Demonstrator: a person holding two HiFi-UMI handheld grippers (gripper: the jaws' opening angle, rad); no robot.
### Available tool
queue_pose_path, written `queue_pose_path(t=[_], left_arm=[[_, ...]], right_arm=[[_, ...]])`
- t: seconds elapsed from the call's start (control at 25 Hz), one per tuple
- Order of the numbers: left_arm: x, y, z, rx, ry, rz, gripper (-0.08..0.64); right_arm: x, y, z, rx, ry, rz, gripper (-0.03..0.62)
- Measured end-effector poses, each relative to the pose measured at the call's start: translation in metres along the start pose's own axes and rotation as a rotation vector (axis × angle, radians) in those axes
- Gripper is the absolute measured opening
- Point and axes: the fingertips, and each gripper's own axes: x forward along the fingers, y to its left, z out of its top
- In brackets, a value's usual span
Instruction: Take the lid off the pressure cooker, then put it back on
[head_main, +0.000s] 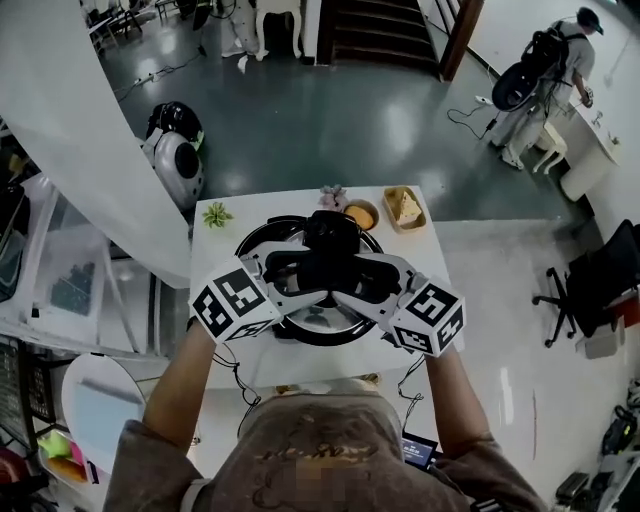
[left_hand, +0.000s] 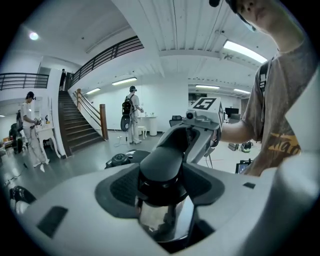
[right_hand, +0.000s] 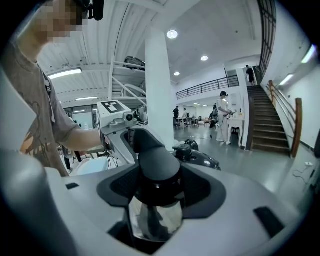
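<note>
Left tongs (head_main: 290, 270) and right tongs (head_main: 376, 276) clamp the lid handle (head_main: 331, 240) (white table (head_main: 300, 205), grey floor (head_main: 330, 110)).

Lid (left_hand: 164, 197) mostly hidden behind jaws

Lid (head_main: 318, 318) polished metal, glossy; lid handle (left_hand: 165, 172) black plastic, smooth; floor (head_main: 330, 120) glossy

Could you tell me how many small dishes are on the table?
2: a round bowl beyond the cooker, a rectangular dish right of it; others may be hidden.
</note>
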Motion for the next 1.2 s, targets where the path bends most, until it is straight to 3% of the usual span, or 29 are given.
queue_pose_path(t=[0.36,1.2], left_arm=[[-0.014,0.017,-0.019,0.036,0.027,-0.121,0.270],[-0.034,0.056,-0.046,0.068,0.023,-0.207,0.272]], right_arm=[[0.029,0.005,-0.001,0.081,-0.006,-0.104,0.258],[0.080,0.000,0.002,0.173,-0.015,-0.169,0.258]])
